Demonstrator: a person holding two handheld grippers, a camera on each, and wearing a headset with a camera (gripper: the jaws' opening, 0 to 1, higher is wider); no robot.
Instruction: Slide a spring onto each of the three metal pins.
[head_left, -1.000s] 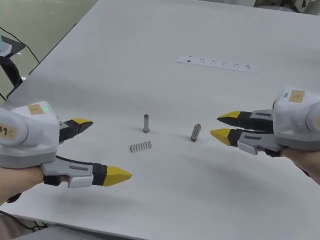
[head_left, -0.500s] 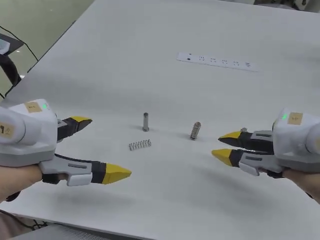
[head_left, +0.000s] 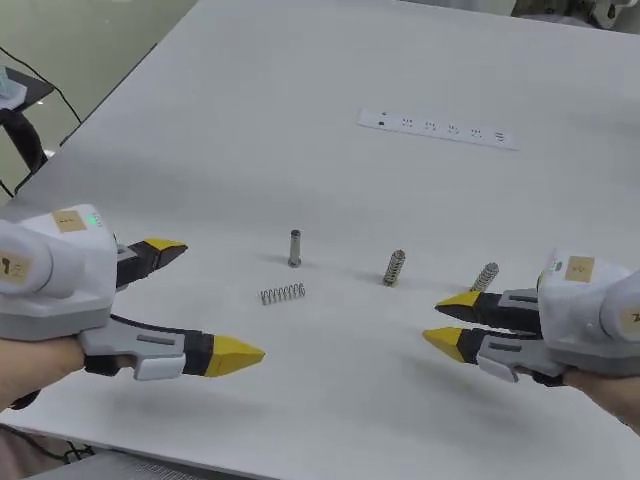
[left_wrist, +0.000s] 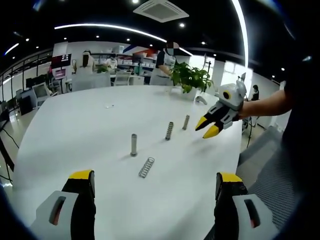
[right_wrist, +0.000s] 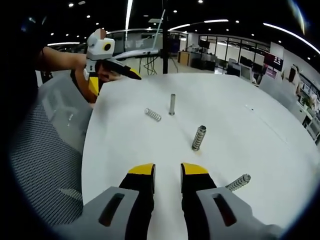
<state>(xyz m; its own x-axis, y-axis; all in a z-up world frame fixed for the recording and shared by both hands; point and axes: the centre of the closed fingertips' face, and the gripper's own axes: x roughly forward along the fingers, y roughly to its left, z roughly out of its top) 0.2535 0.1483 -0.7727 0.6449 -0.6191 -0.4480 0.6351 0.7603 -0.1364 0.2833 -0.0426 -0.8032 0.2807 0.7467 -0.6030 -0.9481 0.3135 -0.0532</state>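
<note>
Two pins wear springs: the right gripper (head_left: 432, 321) backs off the right-hand pin (head_left: 486, 277), jaws nearly together, empty; the left gripper (head_left: 224, 298) gapes wide, and the loose spring (head_left: 282, 294) lies just beside the bare pin (head_left: 295, 248).

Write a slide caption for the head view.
Yellow-tipped left gripper and right gripper flank bare metal pin, loose steel spring, two spring-fitted pins on white table.

L gripper (head_left: 205, 298), R gripper (head_left: 448, 319): white, yellow tips
</note>
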